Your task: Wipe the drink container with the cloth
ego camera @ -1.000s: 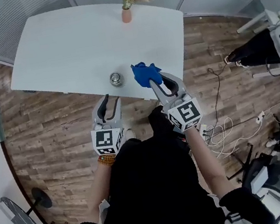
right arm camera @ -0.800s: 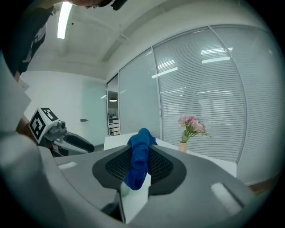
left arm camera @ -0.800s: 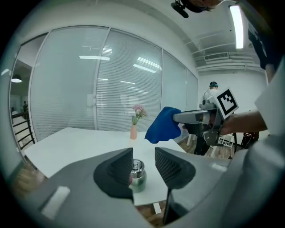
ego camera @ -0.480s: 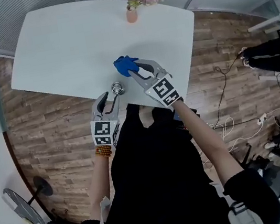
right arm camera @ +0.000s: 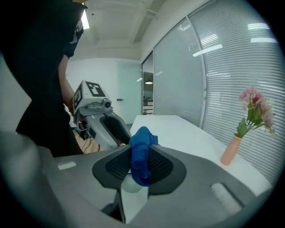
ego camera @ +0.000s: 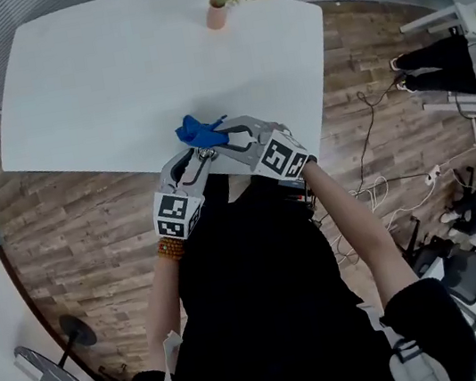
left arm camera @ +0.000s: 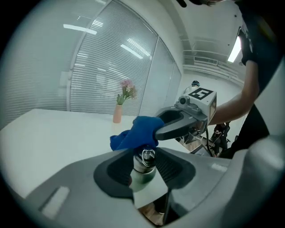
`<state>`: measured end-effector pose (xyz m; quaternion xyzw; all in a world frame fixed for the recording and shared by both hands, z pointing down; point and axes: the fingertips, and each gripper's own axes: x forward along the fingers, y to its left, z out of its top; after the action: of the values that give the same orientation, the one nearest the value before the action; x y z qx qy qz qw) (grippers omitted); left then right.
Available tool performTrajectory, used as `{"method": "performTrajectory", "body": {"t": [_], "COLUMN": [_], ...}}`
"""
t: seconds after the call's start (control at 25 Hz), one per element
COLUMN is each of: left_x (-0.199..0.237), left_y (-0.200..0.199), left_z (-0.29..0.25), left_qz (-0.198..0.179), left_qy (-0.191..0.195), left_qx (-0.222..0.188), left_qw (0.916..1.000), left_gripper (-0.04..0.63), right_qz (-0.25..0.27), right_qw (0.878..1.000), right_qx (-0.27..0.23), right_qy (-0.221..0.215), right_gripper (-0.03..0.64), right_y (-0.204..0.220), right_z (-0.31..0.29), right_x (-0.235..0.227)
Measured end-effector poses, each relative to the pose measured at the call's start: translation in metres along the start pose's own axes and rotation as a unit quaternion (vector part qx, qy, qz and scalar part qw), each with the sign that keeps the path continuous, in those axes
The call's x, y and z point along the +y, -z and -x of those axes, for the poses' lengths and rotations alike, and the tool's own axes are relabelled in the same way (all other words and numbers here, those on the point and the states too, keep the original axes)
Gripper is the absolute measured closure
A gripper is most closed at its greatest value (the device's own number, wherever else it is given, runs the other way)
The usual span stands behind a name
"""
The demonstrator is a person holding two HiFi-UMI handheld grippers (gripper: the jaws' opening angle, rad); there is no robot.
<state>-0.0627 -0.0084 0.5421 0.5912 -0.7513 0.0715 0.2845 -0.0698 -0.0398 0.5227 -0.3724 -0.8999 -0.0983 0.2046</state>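
Drink container (left arm camera: 143,168) stands upright at the near edge of the bench (ego camera: 111,80), between the jaws of the left gripper (ego camera: 193,160). Both pads appear to press its sides, so it is held. The right gripper (right arm camera: 140,156) is closed on the blue cloth (right arm camera: 141,151), which is bunched between its pads.

Within the last second, the left gripper has advanced from off the bench to enclose the container. The right gripper has carried the cloth from the container's right onto its top, where it appears to touch the lid.

Judgement: bracing is complete and wiping is just starting. The next step is to rub the cloth over the lid and wall while the left gripper prevents tipping off the near edge.
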Motion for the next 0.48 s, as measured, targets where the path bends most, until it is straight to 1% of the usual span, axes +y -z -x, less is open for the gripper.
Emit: {"method": "performTrajectory", "body": {"t": [0.08,0.2,0.48], "left_x": [0.000,0.000,0.002], "left_y": [0.000,0.000,-0.003], "left_z": [-0.002,-0.007,-0.011], "left_qz": [-0.002,-0.007,-0.011], "left_qy": [0.021,0.041,0.060], "left_qx": [0.006,0.014,0.020], "left_qw": [0.9998,0.9991,0.9979], "left_gripper": [0.440,0.448,0.445], "right_qz": [-0.007,-0.009,-0.005], "right_qw": [1.000,1.000,0.999], "right_qx": [0.009,0.018,0.033], "right_qy": [-0.010,-0.005,0.015], "right_gripper": [0.499,0.500,0.515], "right_y": [0.006,0.013,0.021], "right_z": [0.000,0.001,0.002], "right_x": [0.007,0.009,0.010]}}
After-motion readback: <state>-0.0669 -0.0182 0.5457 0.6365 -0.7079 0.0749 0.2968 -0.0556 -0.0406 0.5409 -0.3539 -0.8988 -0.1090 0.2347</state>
